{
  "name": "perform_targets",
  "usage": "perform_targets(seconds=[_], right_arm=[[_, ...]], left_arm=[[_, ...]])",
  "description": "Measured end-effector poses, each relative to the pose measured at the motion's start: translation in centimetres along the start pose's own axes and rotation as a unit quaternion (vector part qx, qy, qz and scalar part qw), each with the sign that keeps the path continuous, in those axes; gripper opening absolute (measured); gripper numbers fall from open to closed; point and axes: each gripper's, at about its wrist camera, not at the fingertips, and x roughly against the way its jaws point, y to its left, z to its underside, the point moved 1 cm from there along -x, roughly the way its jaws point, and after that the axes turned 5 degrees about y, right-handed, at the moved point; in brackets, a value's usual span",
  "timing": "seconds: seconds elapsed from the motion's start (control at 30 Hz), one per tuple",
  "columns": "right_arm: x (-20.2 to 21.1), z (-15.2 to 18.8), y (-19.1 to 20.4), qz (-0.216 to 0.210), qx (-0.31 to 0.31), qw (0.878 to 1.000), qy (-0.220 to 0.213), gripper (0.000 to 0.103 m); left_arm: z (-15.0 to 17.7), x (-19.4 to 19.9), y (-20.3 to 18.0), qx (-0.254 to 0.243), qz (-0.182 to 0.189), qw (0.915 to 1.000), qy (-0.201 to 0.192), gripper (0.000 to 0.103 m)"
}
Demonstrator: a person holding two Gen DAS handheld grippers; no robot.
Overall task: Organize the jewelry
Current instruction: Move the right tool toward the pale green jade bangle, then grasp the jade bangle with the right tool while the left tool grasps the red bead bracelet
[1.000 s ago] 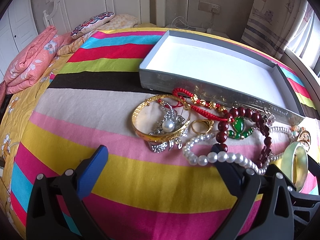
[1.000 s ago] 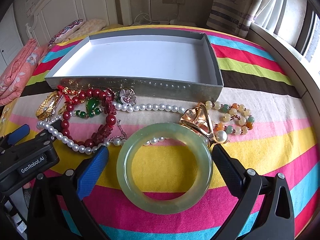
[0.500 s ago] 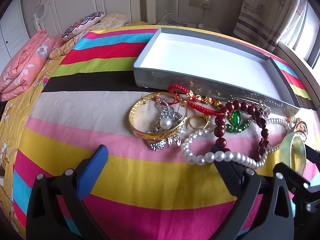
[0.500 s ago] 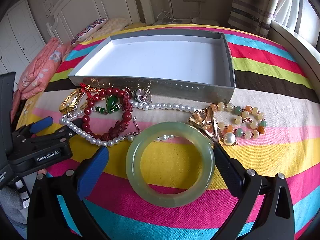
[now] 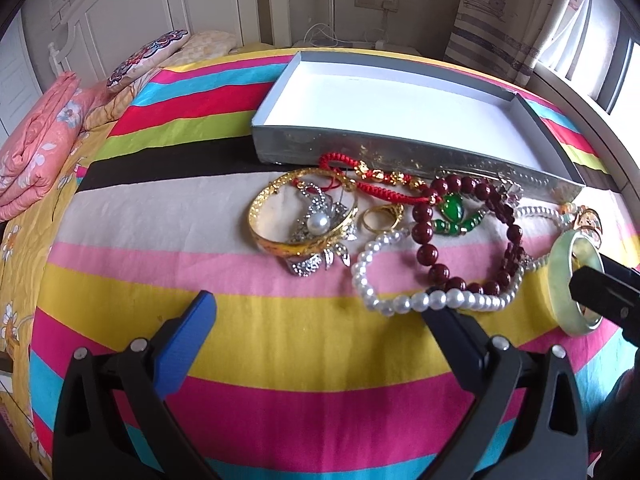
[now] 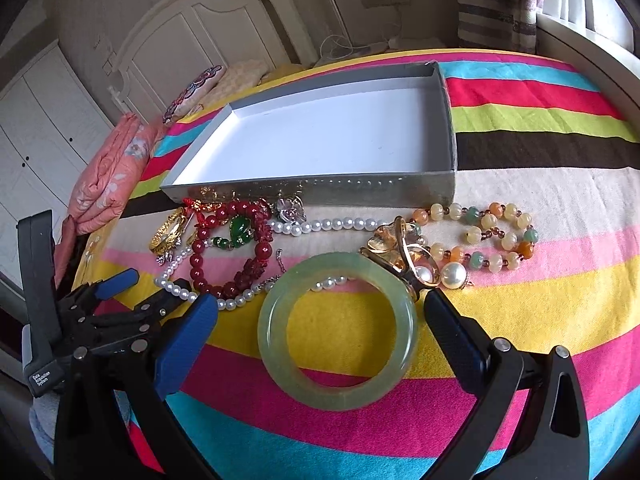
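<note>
Jewelry is lying heaped on the striped bed (image 5: 280, 344) just in front of the shallow grey box (image 6: 320, 190), which is sitting with nothing inside. The right tongs (image 6: 320, 320) are hovering spread wide on either side of the pale green bangle (image 6: 338, 334), not touching it. The left tongs (image 5: 316, 320) are gaping apart over bare bedspread, just short of the pearl strand (image 5: 400, 302). Nearer the box, a gold bangle (image 5: 304, 212) is ringing a silver brooch (image 5: 318, 224), beside dark red beads (image 5: 430, 236).
</note>
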Motion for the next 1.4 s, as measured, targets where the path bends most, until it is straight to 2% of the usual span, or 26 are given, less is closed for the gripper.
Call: perform_targets(seconds=[0.23,0.43,0.93,1.13,1.17,1.2,1.23,1.27,1.33,1.4], right_arm=[[1.0,0.3,0.0,-0.002,0.001,1.000,-0.024,0.099],[2.1,0.9,0.1,0.017,0.012,0.999,-0.040,0.099],[3.0,2.0,-0.2,0.026,0.039,0.999,-0.027,0.099],[3.3,2.0,-0.9,0.062,0.038,0.997,-0.025,0.099],[3.3,1.9,-1.3,0.075,0.034,0.996,-0.024,0.099],[3.2,1.9,-1.5,0.089,0.036,0.995,-0.019,0.099],[2.9,1.9,-1.7,0.108,0.042,0.993,-0.009,0.094],[2.6,1.9,-1.9,0.122,0.047,0.991,-0.001,0.080],[2.3,1.9,-2.6,0.105,0.039,0.994,0.009,0.071],[2.1,1.9,-2.4,0.112,0.052,0.992,0.007,0.061]], left_arm=[[0.4,0.2,-0.1,0.001,0.001,1.0000,-0.001,0.101],[0.5,0.3,-0.1,0.001,0.001,1.0000,-0.001,0.101],[0.5,0.3,0.0,0.001,0.002,1.0000,0.000,0.101],[0.7,0.6,0.2,0.012,-0.006,0.9999,0.000,0.100],[1.1,1.1,0.5,0.022,-0.015,0.9996,-0.009,0.093],[1.4,1.6,0.7,0.023,-0.009,0.9996,-0.015,0.091],[1.8,2.1,0.9,0.027,0.003,0.9994,-0.020,0.090],[2.2,3.0,1.4,0.036,0.015,0.9988,-0.030,0.085],[2.9,4.7,2.0,0.042,0.031,0.9971,-0.055,0.073],[3.2,6.2,2.3,0.038,0.020,0.9964,-0.074,0.072]])
